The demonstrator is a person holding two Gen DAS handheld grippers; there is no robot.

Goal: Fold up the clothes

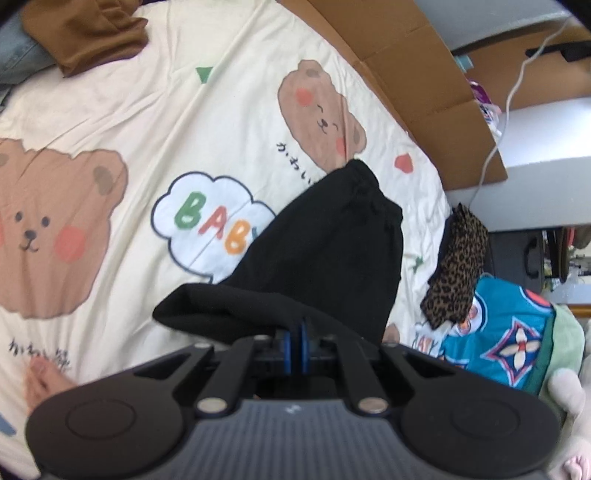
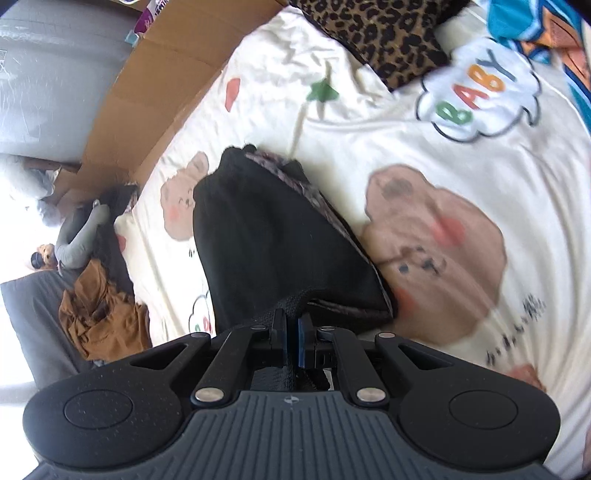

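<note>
Black garment (image 1: 325, 240): draped over cream bear-print bedsheet (image 1: 122, 122), near edge lifted | left gripper (image 1: 295, 334): fingers pinched narrow on its black cloth | right gripper (image 2: 291, 325): fingers pinched on same garment | leopard-print cloth (image 1: 458, 266): near it, apart | brown garment (image 1: 85, 33): well apart.

Bear-print bedsheet (image 1: 155, 122), cardboard (image 1: 424, 92) alongside

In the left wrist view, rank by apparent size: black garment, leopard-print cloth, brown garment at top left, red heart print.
1. black garment, though it hangs nearest the camera, pinched in the left tongs.
2. brown garment, cut off by the frame edge.
3. leopard-print cloth, close to the brown one; unsure.
4. red heart print.
</note>
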